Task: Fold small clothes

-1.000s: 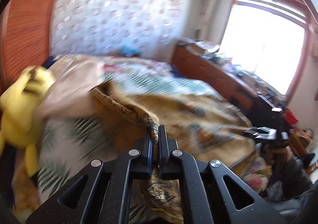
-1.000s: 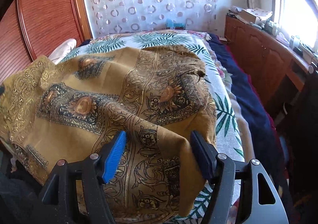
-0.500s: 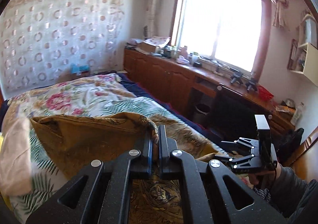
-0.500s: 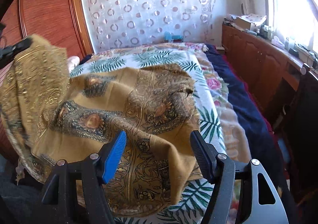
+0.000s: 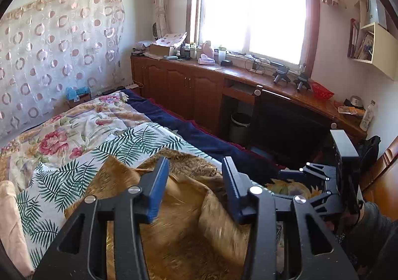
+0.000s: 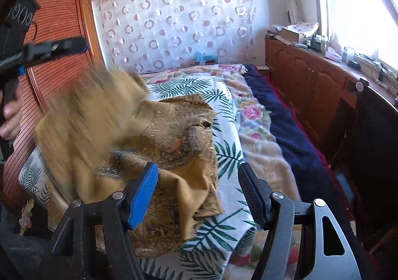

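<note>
Left wrist: gripper (image 5: 194, 190) releasing cloth (image 5: 184, 237)

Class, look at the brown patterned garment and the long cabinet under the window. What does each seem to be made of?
Garment: seemingly thin woven cloth, matt; it drapes, creases and folds softly. Cabinet: apparently wood with a glossy reddish varnish; its top reflects the window light.

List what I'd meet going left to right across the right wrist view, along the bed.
Wooden wardrobe → mustard patterned cloth → palm-leaf sheet → floral blanket → navy blanket → wooden cabinets.
</note>
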Available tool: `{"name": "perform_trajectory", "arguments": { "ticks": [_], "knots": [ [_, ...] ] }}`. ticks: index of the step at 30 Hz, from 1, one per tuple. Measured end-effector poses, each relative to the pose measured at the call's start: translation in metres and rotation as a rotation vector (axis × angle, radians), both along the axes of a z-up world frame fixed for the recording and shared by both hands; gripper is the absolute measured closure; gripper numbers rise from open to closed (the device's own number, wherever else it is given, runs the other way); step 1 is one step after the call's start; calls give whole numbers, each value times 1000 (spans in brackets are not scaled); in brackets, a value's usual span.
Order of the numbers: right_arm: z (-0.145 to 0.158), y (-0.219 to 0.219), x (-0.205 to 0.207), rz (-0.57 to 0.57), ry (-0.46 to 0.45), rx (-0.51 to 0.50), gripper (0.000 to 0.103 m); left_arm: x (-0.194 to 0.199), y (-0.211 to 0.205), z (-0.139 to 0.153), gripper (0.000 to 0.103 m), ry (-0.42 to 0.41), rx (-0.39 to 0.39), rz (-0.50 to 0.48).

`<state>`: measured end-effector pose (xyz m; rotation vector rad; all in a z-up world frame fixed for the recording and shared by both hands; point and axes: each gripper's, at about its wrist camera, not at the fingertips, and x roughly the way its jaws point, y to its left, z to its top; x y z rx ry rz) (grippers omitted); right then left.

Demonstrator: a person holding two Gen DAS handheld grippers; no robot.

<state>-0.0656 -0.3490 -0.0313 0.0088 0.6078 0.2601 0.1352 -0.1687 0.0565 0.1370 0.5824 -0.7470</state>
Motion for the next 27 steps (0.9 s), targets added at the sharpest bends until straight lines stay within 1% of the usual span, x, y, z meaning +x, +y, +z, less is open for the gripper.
{"name": "perform_trajectory", "arguments": {
  "ticks": [1,2,4,7,9,12,16,19,20,21,22,24,27],
  "knots": [
    [0,0,0,0,2,1,34,0,0,0,46,-3,6,7],
    [0,0,0,-3,4,2,34,-1,-1,-2,34,-5,10,13],
    [0,2,-1,-4,5,4,34,-2,7,-5,25,-7,23,30],
    [5,11,0,8,6,4,34,-2,24,-16,25,3,32,73],
    [7,13,7,22,8,-3,34,-3,38,-26,25,10,40,120],
    [8,21,17,47,6,-20,34,-4,54,-43,25,35,53,153],
    [4,31,43,85,27,-43,34,-6,74,-65,25,67,63,198],
    [-3,42,66,117,61,-69,34,-8,88,-78,25,97,52,231],
    [-4,46,72,123,72,-77,37,-9,92,-82,25,102,51,242],
    [-7,48,79,132,84,-86,47,-11,94,-85,25,102,57,256],
    [-10,52,87,135,98,-103,51,-13,95,-88,25,98,64,265],
    [-12,56,97,140,111,-132,54,-15,99,-94,25,102,65,273],
    [-13,60,109,149,121,-153,54,-16,108,-101,25,116,51,278]
  ]
}}
